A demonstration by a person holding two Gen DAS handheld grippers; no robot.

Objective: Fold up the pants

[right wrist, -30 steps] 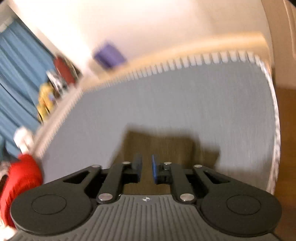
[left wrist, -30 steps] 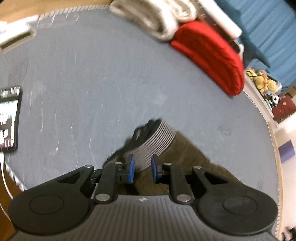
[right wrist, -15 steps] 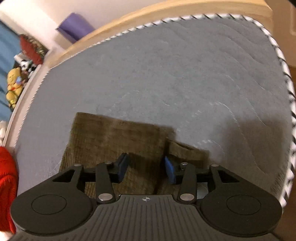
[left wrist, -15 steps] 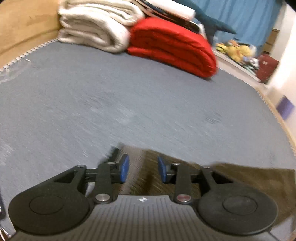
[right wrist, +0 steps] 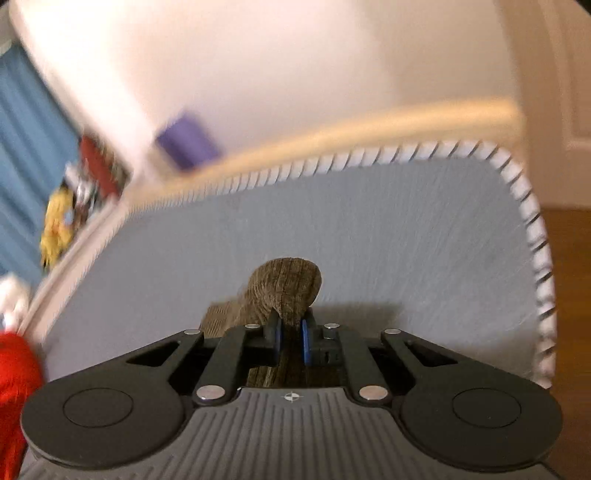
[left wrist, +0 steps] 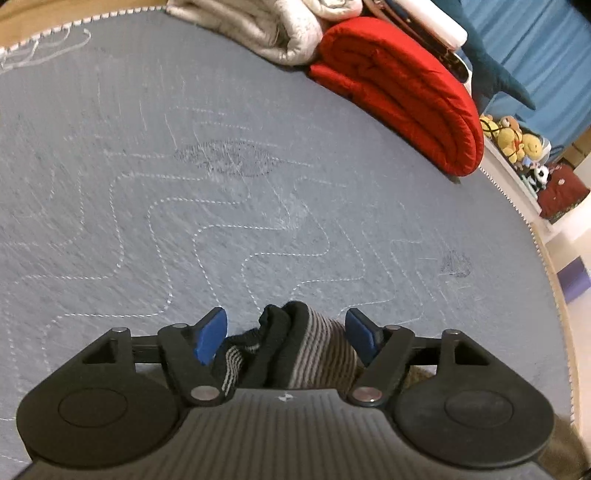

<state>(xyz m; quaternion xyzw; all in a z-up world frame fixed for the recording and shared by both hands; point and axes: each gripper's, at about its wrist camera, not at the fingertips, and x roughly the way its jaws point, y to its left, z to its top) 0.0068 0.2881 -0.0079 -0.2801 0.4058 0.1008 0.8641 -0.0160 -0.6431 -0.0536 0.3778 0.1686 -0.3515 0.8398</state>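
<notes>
Left claw: jaws just been opening, now spread, with the striped waistband of the pants between the pads, untouched. Right claw: jaws just closed, pinching a raised fold of the olive pants over the grey mattress.

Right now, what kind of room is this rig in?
Most likely a bedroom. The work surface is a bare quilted grey mattress, with a folded red blanket and a pale blanket stacked at its far edge, and stuffed toys beside blue curtains.
</notes>
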